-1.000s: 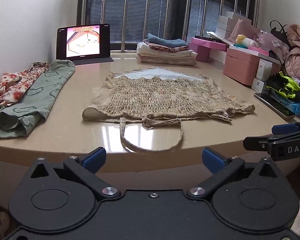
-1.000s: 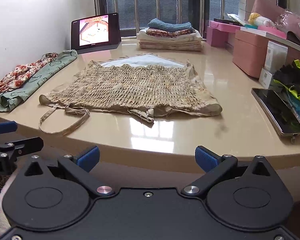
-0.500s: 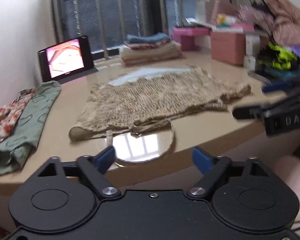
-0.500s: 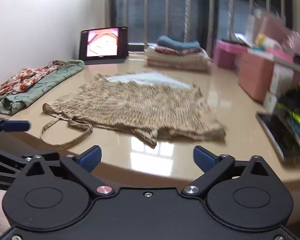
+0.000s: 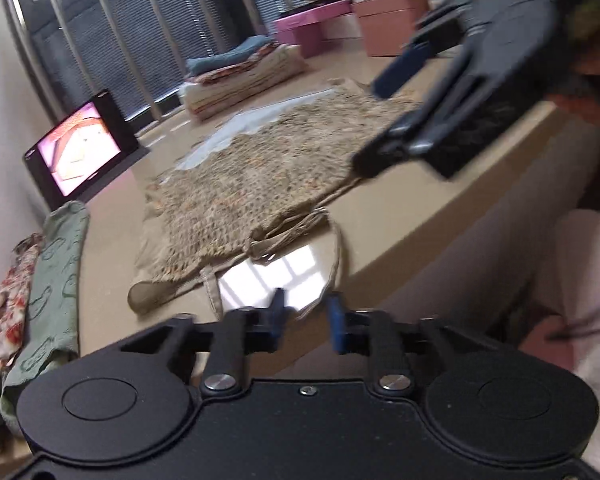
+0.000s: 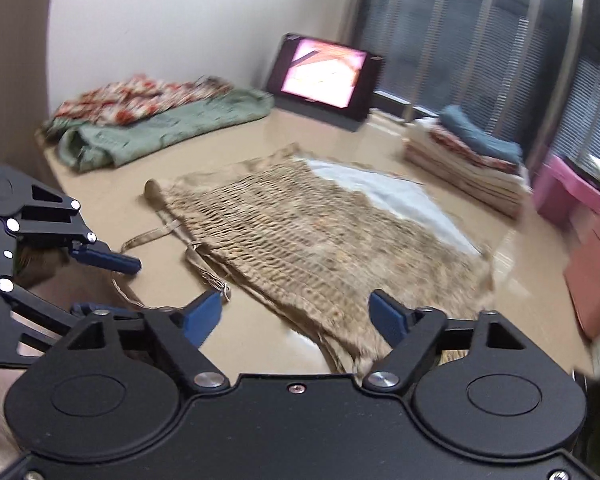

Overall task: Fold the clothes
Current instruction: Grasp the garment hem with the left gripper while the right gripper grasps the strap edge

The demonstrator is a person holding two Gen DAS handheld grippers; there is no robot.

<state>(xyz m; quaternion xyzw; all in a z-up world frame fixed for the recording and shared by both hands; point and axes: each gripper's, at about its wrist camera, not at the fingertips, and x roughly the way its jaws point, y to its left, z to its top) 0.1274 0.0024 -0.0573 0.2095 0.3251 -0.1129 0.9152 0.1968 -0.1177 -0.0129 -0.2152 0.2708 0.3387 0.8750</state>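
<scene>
While the top [image 6: 300, 248] is lying flat mid-table, long axis left to right, the left gripper [image 5: 306, 314] is nearing its strap [image 5: 332, 248] nearly closed, and the right gripper [image 6: 296, 312] is closing, empty, over the near hem.

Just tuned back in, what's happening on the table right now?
A person is working a beige smocked top, spread flat on the table, with two handheld grippers. The left gripper has its jaws nearly together at the table's near edge and appears to pinch the top's shoulder strap loop. The right gripper is closing, with the top's near edge between its jaws but not pinched yet. No fold has been made.
</scene>
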